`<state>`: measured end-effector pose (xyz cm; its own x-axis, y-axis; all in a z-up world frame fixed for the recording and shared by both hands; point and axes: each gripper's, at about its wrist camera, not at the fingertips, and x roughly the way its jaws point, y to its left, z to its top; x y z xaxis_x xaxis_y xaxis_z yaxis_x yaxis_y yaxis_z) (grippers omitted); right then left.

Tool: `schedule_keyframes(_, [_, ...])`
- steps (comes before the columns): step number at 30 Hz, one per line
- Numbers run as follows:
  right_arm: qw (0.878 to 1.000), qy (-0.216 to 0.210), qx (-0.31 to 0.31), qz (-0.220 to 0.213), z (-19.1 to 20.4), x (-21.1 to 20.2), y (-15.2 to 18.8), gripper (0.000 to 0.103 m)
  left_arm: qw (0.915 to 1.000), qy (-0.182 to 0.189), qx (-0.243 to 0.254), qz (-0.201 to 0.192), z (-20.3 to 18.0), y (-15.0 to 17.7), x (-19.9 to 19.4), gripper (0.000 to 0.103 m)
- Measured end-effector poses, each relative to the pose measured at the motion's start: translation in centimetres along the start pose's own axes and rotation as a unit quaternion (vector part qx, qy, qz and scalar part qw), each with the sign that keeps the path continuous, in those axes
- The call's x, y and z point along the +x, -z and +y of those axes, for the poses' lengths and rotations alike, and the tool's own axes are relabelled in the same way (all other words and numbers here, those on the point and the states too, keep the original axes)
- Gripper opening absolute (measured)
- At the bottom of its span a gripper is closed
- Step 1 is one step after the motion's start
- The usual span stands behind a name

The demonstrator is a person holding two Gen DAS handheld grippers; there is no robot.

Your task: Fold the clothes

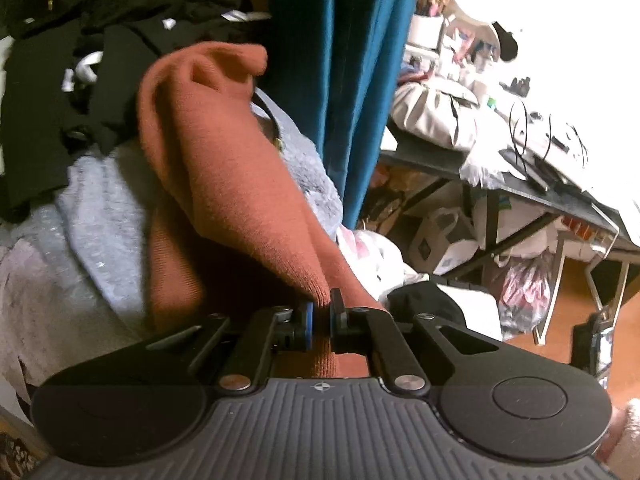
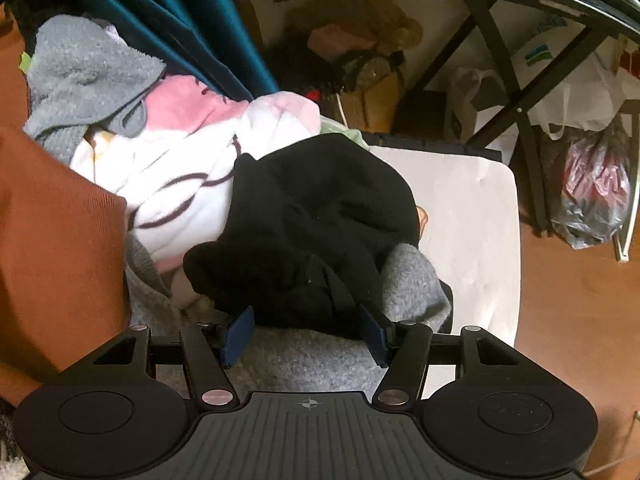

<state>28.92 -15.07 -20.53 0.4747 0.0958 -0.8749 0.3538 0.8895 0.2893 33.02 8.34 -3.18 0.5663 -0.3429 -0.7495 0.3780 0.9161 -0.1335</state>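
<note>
Pinched narrow in the left gripper (image 1: 321, 312) hangs a rust-orange knit garment (image 1: 224, 168); right gripper (image 2: 308, 330), jaws wide, straddles a black garment (image 2: 320, 216) on grey fleece (image 2: 320, 356).

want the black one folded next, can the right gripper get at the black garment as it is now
Probably yes. The right gripper is open, its fingers straddling the near edge of the black garment, which lies on top of the grey knit with nothing over it.
</note>
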Motion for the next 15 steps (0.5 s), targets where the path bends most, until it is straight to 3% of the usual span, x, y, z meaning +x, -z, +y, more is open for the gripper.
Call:
schedule_keyframes(4, [1.0, 0.002, 0.03, -0.001, -1.2, -0.2, -0.4, 0.055, 0.9958, 0.05, 0.074, 0.022, -3.2, 0.1, 1.5, 0.008])
schedule_keyframes(7, [0.999, 0.007, 0.041, 0.001, -1.8, -0.1, -0.4, 0.055, 0.9933, 0.059, 0.094, 0.032, -3.7, 0.8, 2.0, 0.01])
schedule_keyframes(10, [0.999, 0.005, 0.047, -0.001, -2.0, -0.4, -0.3, 0.055, 0.9902, 0.068, 0.115, 0.042, -4.1, 1.5, 2.6, 0.02])
schedule_keyframes(12, [0.999, 0.0, 0.05, -0.004, -2.0, -0.8, -0.3, 0.055, 0.9878, 0.074, 0.128, 0.048, -4.4, 1.9, 2.9, 0.039])
schedule_keyframes(15, [0.998, -0.014, 0.055, -0.019, -1.8, -1.7, -0.7, 0.055, 0.9837, 0.083, 0.149, 0.058, -4.9, 2.6, 3.4, 0.042])
